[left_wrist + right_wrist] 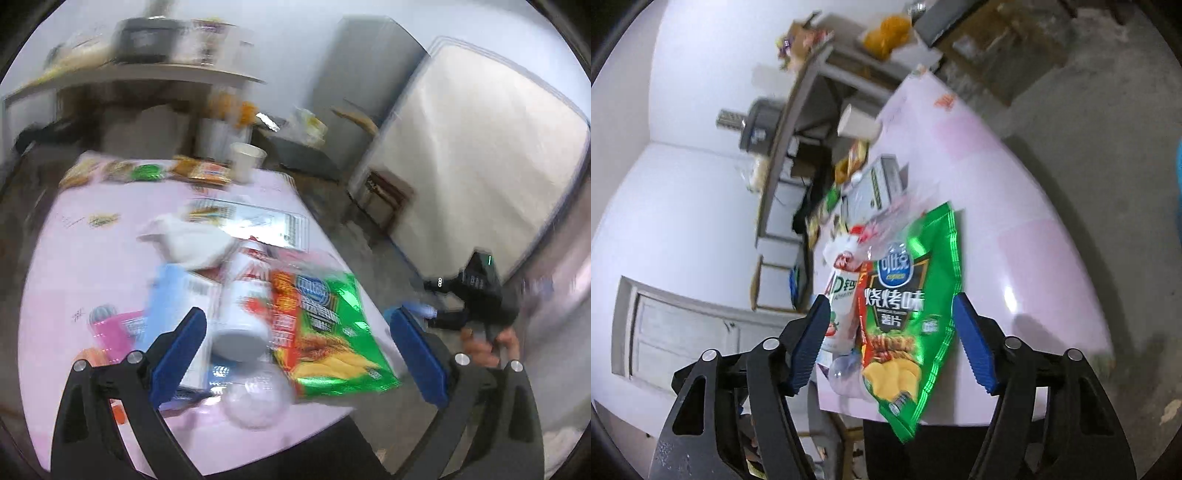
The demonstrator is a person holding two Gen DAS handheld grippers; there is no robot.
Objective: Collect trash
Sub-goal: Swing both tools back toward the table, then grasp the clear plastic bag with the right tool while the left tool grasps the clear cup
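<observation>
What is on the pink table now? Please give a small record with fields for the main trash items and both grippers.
surface: pink table
chip bag: green, flat, near edge, one corner overhanging
bottle: white, lying beside the bag
tissue: white, crumpled, behind the bottle
paper cup: upright, far end
left gripper: open, holds nothing
right gripper: open, either side of the bag; contact unclear

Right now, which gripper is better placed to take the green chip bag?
Right gripper: open, its blue pads frame the green chip bag. The left gripper, also open, frames the white bottle instead.
</observation>
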